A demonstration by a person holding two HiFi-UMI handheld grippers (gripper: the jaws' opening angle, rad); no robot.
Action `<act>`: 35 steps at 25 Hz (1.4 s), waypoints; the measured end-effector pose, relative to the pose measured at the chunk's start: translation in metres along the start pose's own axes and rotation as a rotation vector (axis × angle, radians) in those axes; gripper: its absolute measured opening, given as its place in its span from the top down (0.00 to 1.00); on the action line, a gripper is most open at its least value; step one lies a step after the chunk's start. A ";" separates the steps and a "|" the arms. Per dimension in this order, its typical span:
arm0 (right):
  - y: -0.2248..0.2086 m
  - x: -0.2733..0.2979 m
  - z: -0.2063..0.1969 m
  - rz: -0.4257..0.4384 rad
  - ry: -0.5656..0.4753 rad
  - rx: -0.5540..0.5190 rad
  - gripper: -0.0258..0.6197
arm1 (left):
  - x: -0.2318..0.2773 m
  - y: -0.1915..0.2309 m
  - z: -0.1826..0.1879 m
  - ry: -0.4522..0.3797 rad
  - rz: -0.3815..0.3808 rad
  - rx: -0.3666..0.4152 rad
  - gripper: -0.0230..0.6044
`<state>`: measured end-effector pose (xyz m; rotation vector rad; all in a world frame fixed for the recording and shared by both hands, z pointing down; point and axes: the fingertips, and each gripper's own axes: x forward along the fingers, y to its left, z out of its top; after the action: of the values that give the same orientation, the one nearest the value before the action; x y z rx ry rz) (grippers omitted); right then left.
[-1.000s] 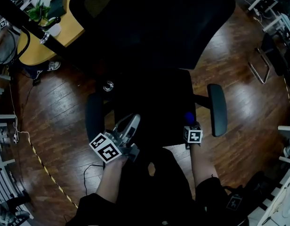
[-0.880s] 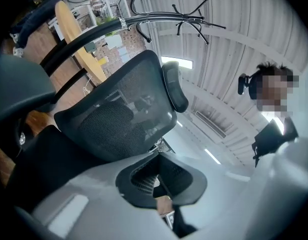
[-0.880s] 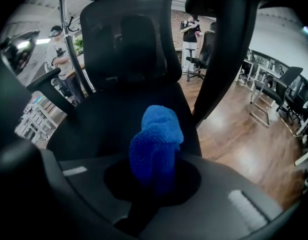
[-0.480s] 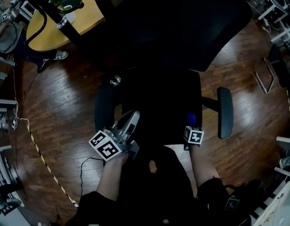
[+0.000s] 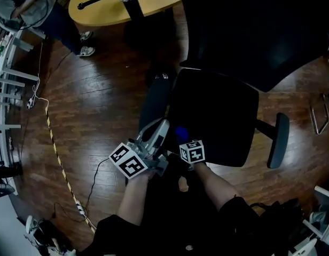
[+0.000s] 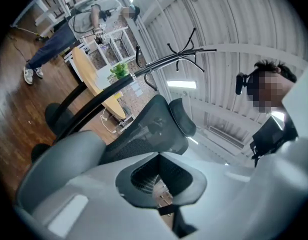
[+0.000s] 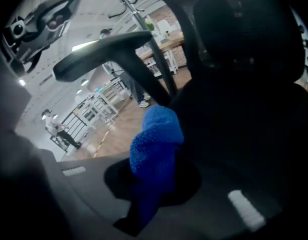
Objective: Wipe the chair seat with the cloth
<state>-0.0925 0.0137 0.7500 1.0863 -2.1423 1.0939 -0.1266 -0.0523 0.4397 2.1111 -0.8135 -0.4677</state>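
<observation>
At the chair seat's [image 5: 218, 116] near edge, the right gripper [image 5: 181, 139] pinches the blue cloth [image 5: 181, 133]; the left gripper's [image 5: 162, 127] jaws are closed, empty.

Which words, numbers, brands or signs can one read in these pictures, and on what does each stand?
None can be read. The left gripper and the right gripper carry only black-and-white square markers, no letters; the blue cloth bears no print.

table [image 5: 100, 14], round, wooden | bystander [image 5: 25, 4] beside it | striped floor line [image 5: 59, 164], possibly tape
</observation>
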 end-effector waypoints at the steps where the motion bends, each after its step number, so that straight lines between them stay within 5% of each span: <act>1: 0.016 0.009 -0.001 0.035 0.018 -0.007 0.91 | -0.005 0.002 0.002 -0.009 0.010 0.001 0.96; 11: 0.031 0.020 -0.032 0.060 0.060 -0.077 0.91 | -0.022 0.005 -0.002 -0.013 0.041 0.003 0.96; 19: -0.069 -0.061 -0.076 -0.159 0.016 0.145 0.91 | 0.016 -0.016 -0.033 0.095 -0.023 0.008 0.96; 28: -0.206 -0.181 -0.117 -0.430 -0.077 0.249 0.91 | 0.076 -0.016 -0.068 0.211 -0.077 0.016 0.96; 35: -0.225 -0.211 -0.125 -0.495 -0.095 0.266 0.91 | 0.086 -0.033 -0.081 0.248 -0.110 0.017 0.96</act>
<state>0.2197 0.1262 0.7667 1.7064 -1.6801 1.1157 -0.0049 -0.0513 0.4589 2.1838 -0.5637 -0.2488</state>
